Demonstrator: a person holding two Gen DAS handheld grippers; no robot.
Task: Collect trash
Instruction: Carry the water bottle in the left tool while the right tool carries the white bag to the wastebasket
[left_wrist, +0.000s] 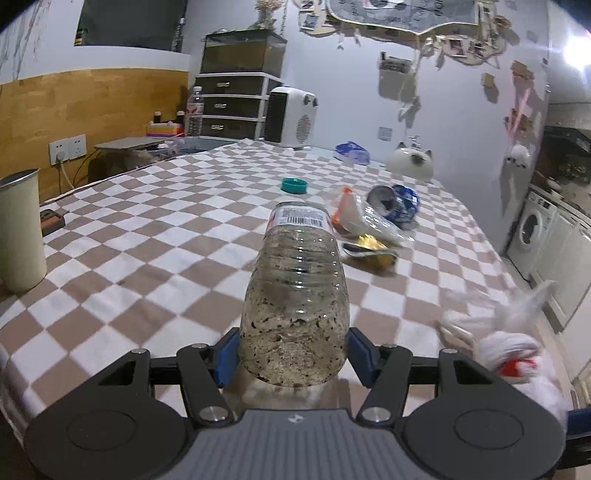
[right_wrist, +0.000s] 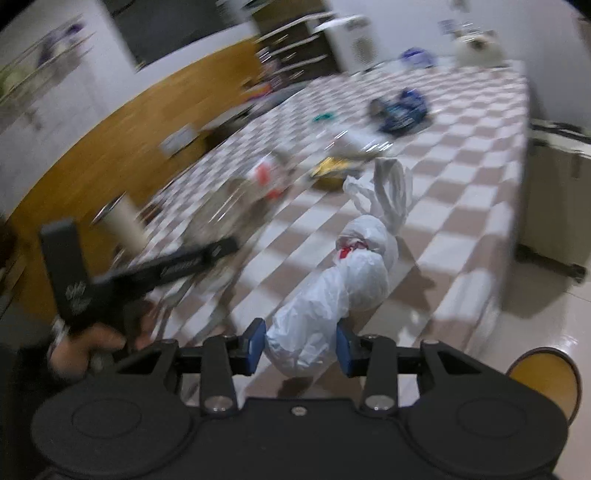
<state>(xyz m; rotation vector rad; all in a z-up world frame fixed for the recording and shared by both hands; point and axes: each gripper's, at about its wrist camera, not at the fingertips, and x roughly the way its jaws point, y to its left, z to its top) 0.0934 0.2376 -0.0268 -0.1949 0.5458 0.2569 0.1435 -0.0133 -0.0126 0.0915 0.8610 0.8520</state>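
Clamping the base of a clear plastic bottle, the left gripper holds it pointing toward 12 o'clock above the checkered tabletop; a crushed can and wrappers lie at 1 o'clock. Right wrist view: the right gripper grips a knotted white bag, extending toward 1 o'clock over the tabletop edge.

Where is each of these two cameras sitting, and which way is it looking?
Left wrist: on the left gripper, facing along the plastic bottle it clamps, across the checkered table.
Right wrist: on the right gripper, facing along the white bag it clamps; a hand shows.
Shared: table, bag, blue can.
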